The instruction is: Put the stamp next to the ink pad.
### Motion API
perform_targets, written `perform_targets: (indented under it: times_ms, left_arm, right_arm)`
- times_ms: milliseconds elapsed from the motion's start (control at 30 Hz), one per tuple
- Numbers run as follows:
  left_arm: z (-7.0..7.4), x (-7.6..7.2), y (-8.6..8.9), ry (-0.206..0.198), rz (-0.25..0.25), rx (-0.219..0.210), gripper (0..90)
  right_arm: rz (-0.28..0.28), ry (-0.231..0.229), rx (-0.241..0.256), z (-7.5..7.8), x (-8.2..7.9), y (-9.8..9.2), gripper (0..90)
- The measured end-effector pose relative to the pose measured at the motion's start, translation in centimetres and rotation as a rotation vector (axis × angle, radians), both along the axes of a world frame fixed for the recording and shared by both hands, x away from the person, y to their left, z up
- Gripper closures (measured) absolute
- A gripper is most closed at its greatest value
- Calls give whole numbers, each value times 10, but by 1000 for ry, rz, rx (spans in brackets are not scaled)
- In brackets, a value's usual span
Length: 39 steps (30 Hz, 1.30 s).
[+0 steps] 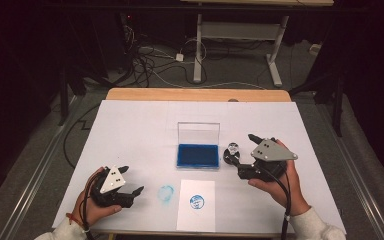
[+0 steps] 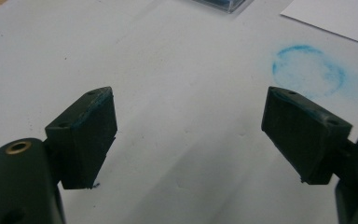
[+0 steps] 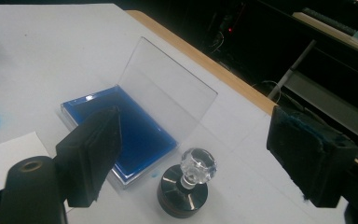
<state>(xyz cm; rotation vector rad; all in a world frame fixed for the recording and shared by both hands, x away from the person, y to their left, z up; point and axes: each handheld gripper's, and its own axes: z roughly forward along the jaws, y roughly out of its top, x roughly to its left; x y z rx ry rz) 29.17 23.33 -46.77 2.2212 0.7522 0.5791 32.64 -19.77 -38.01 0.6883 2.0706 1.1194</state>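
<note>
A blue ink pad (image 1: pixel 197 155) (image 3: pixel 121 133) with its clear lid (image 3: pixel 168 93) standing open lies mid-table. Just right of it stands a round stamp with a clear knob (image 1: pixel 231 152) (image 3: pixel 186 184). My right gripper (image 1: pixel 241 149) (image 3: pixel 196 121) is open, its jaws on either side of the stamp without touching it. A white paper (image 1: pixel 196 205) (image 2: pixel 335 18) bearing a blue round print lies at the front. My left gripper (image 1: pixel 133 179) (image 2: pixel 189 93) is open and holds nothing, low over the white sheet at the front left.
A faint blue ring smudge (image 1: pixel 166 194) (image 2: pixel 307 70) marks the white table cover (image 1: pixel 130 130) between the left gripper and the paper. The wooden table edge (image 1: pixel 195 94) runs along the back. Beyond it are a desk frame and cables on the floor.
</note>
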Motion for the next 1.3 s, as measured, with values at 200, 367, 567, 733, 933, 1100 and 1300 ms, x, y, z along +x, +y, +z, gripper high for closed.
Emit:
perform_targets:
  times_ms: [200, 367, 567, 733, 933, 1100, 1300]
  left_arm:
    - [-1, 0, -1, 3, -3, 4, 177]
    - [0, 0, -1, 2, -4, 6, 177]
    - [0, 0, -1, 2, -3, 7, 177]
    - [-1, 1, -1, 3, -4, 7, 177]
    - [-1, 0, -1, 1, -3, 11, 177]
    - [-1, 1, -2, -1, -1, 18, 177]
    - [-1, 1, -1, -5, 0, 15, 177]
  right_arm:
    - [-5, -9, -3, -2, -6, -6, 183]
    - [-4, -18, -4, -5, -10, -10, 183]
    - [-3, -27, -25, -11, -13, -13, 182]
    - [-4, -39, -23, -17, -16, -17, 182]
    - [-5, -52, -23, -26, -18, -22, 180]
    - [-2, -70, 15, -31, -23, -29, 173]
    - [-1, -67, 27, -40, -28, -36, 171]
